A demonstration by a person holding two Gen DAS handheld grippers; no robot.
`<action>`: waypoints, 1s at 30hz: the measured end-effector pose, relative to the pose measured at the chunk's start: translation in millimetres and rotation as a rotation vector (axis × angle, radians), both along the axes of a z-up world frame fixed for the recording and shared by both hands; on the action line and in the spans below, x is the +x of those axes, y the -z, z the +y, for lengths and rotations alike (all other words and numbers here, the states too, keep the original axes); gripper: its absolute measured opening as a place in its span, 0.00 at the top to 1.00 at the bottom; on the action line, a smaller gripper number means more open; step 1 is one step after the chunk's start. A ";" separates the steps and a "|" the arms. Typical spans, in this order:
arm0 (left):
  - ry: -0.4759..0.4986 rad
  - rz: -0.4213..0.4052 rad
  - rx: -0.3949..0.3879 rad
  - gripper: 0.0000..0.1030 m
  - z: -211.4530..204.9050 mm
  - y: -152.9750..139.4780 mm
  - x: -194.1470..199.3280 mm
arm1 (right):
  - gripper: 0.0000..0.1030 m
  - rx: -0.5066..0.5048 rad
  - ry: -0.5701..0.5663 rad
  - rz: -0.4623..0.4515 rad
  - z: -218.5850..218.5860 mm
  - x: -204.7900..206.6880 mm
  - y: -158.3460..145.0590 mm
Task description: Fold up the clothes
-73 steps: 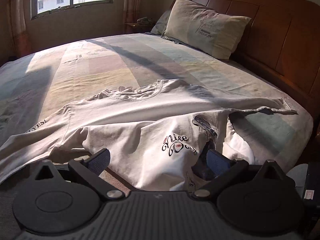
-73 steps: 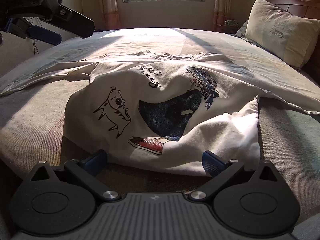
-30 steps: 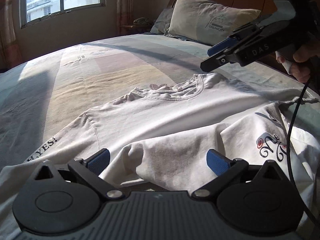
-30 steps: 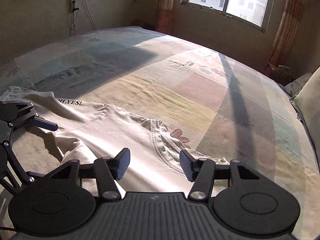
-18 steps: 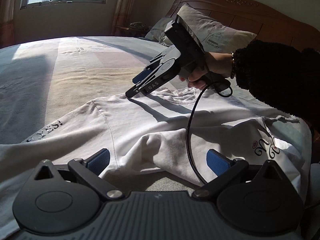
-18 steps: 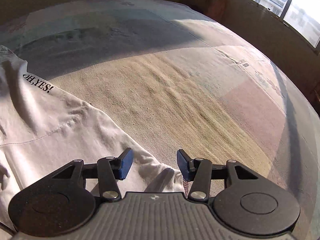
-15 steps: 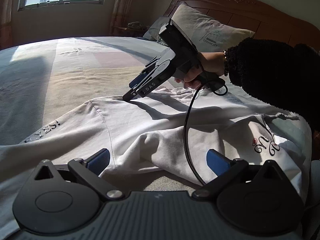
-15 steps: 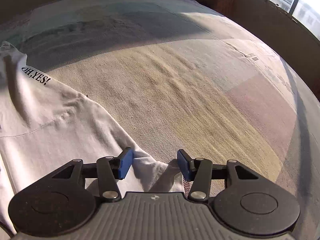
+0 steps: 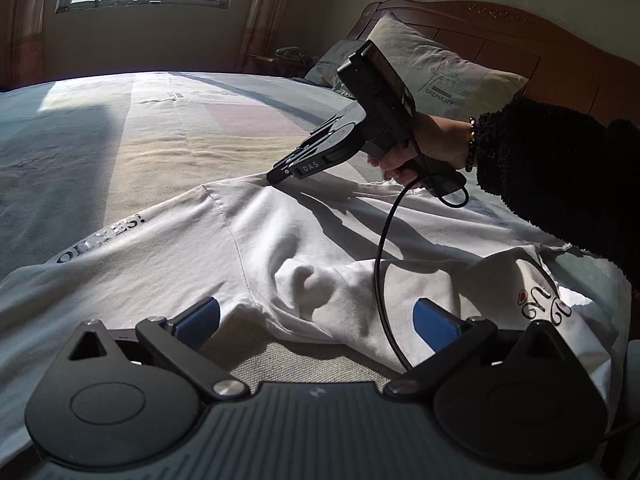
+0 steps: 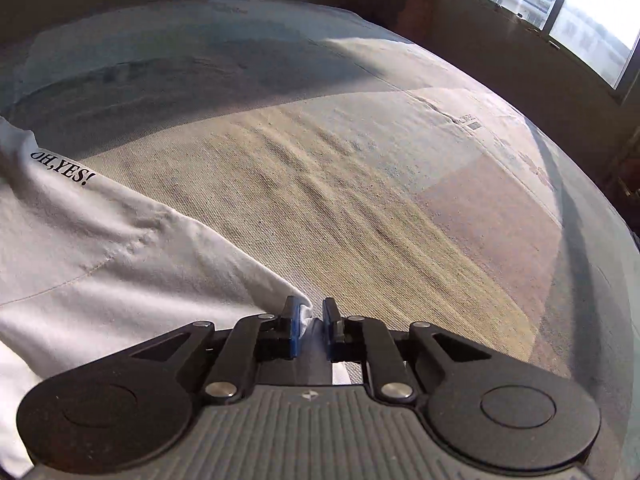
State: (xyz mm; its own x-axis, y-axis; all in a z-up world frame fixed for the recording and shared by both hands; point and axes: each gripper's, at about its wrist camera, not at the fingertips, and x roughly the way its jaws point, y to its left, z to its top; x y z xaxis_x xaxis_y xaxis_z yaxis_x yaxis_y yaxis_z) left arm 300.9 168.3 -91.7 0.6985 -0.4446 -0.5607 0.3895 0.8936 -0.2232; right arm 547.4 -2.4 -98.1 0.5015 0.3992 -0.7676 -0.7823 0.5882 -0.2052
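Right gripper (image 10: 311, 322) pinched nearly closed; left gripper (image 9: 316, 318) spread wide, low.

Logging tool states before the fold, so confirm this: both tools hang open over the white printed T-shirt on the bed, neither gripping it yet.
Wrong for one tool. The right tool has closed on the shoulder edge of the white printed T-shirt, as the right wrist view shows. The left tool does hang open over the shirt.
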 end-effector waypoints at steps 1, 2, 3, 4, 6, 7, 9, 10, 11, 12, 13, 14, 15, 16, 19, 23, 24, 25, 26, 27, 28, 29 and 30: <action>-0.007 0.000 -0.006 0.01 2.0 -0.7 -0.2 | 0.84 0.001 0.024 0.018 -0.3 3.7 2.3; -0.018 -0.002 -0.009 0.01 4.3 -1.7 -0.4 | 0.83 0.009 0.025 0.003 0.7 0.6 -1.8; -0.034 -0.003 -0.008 0.01 6.5 -2.7 -0.4 | 0.82 0.017 0.026 -0.012 1.7 -2.4 -5.9; -0.050 -0.005 -0.007 0.01 8.8 -3.7 -0.3 | 0.80 0.025 0.027 -0.026 2.7 -5.5 -10.0; -0.090 0.001 0.001 0.01 13.9 -4.1 1.3 | 0.78 0.035 0.035 -0.048 1.1 -12.4 -20.8; -0.107 0.009 0.006 0.01 16.2 -3.1 2.9 | 0.73 0.036 0.041 -0.056 -1.4 -16.2 -27.4; -0.142 0.030 0.021 0.01 19.3 -0.5 6.3 | 0.71 0.040 0.053 -0.072 -6.4 -23.7 -40.7; -0.158 0.038 0.029 0.01 20.0 0.6 7.7 | 0.66 0.042 0.059 -0.080 -8.8 -27.4 -47.3; -0.162 0.040 0.038 0.01 19.1 1.0 8.0 | 0.64 0.043 0.065 -0.087 -11.8 -31.3 -53.9; -0.159 0.035 0.046 0.01 17.3 0.9 7.8 | 0.61 0.034 0.075 -0.092 -22.6 -37.3 -59.7; -0.154 0.031 0.052 0.01 15.4 0.7 7.4 | 0.60 0.027 0.088 -0.096 -36.3 -43.3 -65.0; -0.141 0.026 0.054 0.01 12.9 0.4 6.5 | 0.60 0.019 0.102 -0.101 -50.3 -49.3 -70.2; -0.128 0.019 0.057 0.01 9.7 0.1 5.1 | 0.57 0.010 0.130 -0.105 -69.6 -54.3 -74.4; -0.117 0.012 0.060 0.01 6.0 0.1 3.8 | 0.53 0.001 0.158 -0.109 -88.9 -59.3 -78.5; -0.087 0.014 0.066 0.01 -3.4 2.0 2.7 | 0.47 0.011 0.235 -0.082 -134.6 -62.5 -71.9; -0.001 0.032 0.029 0.01 -18.1 4.5 0.2 | 0.45 0.047 0.331 -0.022 -188.1 -59.5 -51.4; 0.039 0.038 0.009 0.01 -22.8 4.5 -0.7 | 0.45 0.056 0.356 -0.007 -201.5 -58.7 -46.3; 0.088 0.046 -0.013 0.01 -27.9 4.6 -2.4 | 0.45 0.065 0.380 0.008 -214.9 -58.0 -41.2; 0.144 0.050 -0.034 0.01 -33.8 5.5 -4.8 | 0.45 0.074 0.404 0.023 -228.3 -57.2 -36.1; 0.197 0.049 -0.047 0.01 -40.5 7.1 -7.6 | 0.45 0.082 0.428 0.038 -241.6 -56.5 -30.9; 0.237 0.050 -0.046 0.01 -47.7 9.1 -9.9 | 0.45 0.091 0.452 0.053 -255.0 -55.7 -25.8; 0.268 0.054 -0.033 0.01 -55.0 11.8 -11.4 | 0.45 0.100 0.473 0.067 -267.4 -54.7 -20.8; 0.293 0.056 -0.016 0.01 -62.0 14.6 -12.6 | 0.45 0.107 0.450 0.072 -264.2 -49.3 -17.9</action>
State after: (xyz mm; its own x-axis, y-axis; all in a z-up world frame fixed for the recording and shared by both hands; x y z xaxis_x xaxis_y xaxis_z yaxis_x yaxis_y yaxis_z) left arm 288.2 106.3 -106.3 0.5068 -0.6321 -0.5861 0.6172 0.7408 -0.2652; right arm 498.1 -266.6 -80.2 0.5901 0.2327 -0.7731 -0.4547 0.8870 -0.0800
